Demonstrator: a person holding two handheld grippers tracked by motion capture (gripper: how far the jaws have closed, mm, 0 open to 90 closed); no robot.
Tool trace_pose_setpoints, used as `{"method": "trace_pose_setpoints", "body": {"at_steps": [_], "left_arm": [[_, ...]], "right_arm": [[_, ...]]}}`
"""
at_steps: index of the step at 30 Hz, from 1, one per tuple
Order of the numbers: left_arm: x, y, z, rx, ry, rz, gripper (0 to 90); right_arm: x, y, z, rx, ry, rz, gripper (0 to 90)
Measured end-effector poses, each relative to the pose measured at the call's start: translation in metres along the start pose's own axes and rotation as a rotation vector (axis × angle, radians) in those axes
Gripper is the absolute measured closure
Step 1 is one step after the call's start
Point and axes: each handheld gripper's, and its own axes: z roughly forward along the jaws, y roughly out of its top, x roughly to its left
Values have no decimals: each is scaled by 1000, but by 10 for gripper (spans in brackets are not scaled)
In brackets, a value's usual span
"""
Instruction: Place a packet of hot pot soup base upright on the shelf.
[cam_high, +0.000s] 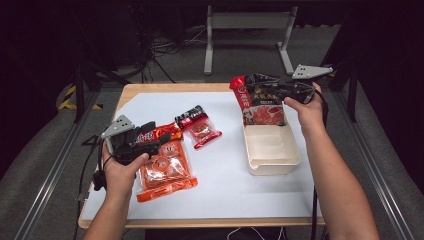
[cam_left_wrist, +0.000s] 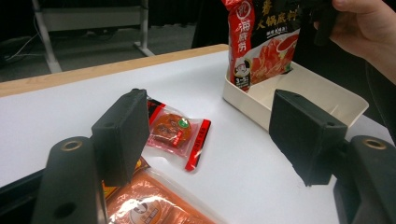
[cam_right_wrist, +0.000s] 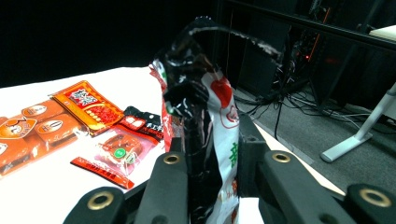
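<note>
A red and black hotpot-base packet (cam_high: 262, 107) stands upright with its lower end inside the far end of a white box (cam_high: 272, 162). My right gripper (cam_high: 272, 90) is shut on the packet's top; in the right gripper view the crumpled packet (cam_right_wrist: 201, 102) sits pinched between the jaws of that gripper (cam_right_wrist: 210, 154). My left gripper (cam_high: 145, 140) rests at the table's left, over an orange sachet (cam_high: 162, 132) and a large orange pack (cam_high: 165, 170). The left gripper (cam_left_wrist: 210, 135) is open with only bare tabletop between its jaws.
A small clear and red snack packet (cam_high: 200, 127) lies between the orange packs and the box, also seen as the packet (cam_left_wrist: 175, 130) ahead of the left jaws. The white mat (cam_high: 220, 185) covers a wooden table. A desk frame (cam_high: 245, 30) stands on the floor behind.
</note>
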Motion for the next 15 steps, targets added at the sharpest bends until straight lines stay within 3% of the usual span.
{"method": "trace_pose_setpoints", "body": {"at_steps": [6, 15], "left_arm": [[0, 1, 3, 2, -9, -5, 299], [0, 2, 6, 6, -21, -2, 299]], "right_arm": [[5, -7, 2, 26, 1, 7, 764], [6, -14, -1, -4, -16, 39, 763]]}}
